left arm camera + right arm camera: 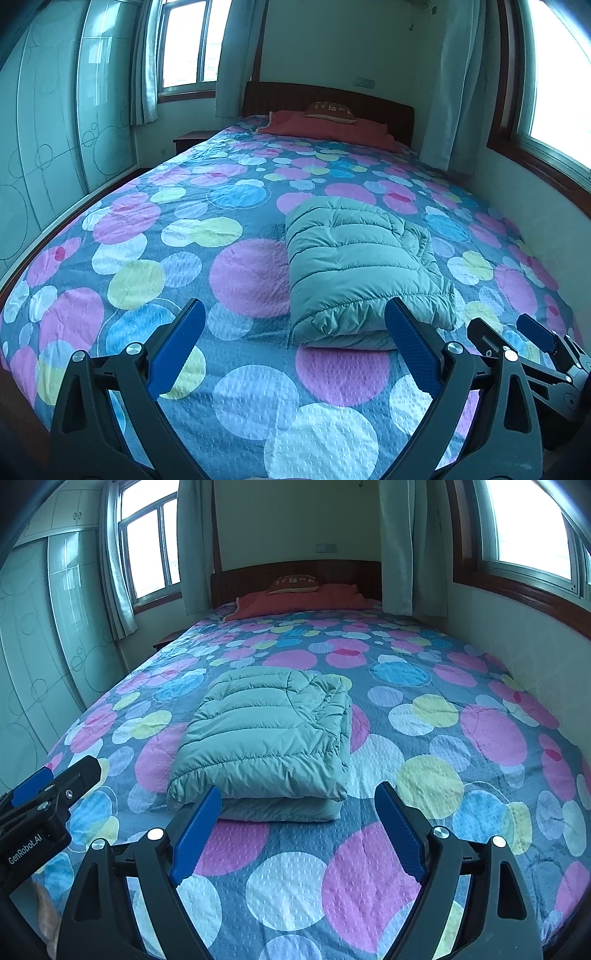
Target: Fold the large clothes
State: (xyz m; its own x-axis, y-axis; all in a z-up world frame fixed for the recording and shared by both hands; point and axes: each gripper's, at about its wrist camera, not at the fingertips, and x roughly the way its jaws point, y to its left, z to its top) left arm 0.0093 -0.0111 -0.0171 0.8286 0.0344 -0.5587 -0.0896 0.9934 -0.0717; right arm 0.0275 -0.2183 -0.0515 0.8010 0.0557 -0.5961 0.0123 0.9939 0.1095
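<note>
The green padded jacket lies folded mid-bed on the spotted bedspread, just ahead of the left gripper and right gripper — both wide, empty — and its springy padding could unfold the stack if nudged.

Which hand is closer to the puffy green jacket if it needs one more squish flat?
Probably the right. The folded jacket sits nearly straight ahead of the open right gripper. From the left gripper, also open, it lies off toward one finger. Neither touches it.

One folded jacket, two tongs
</note>
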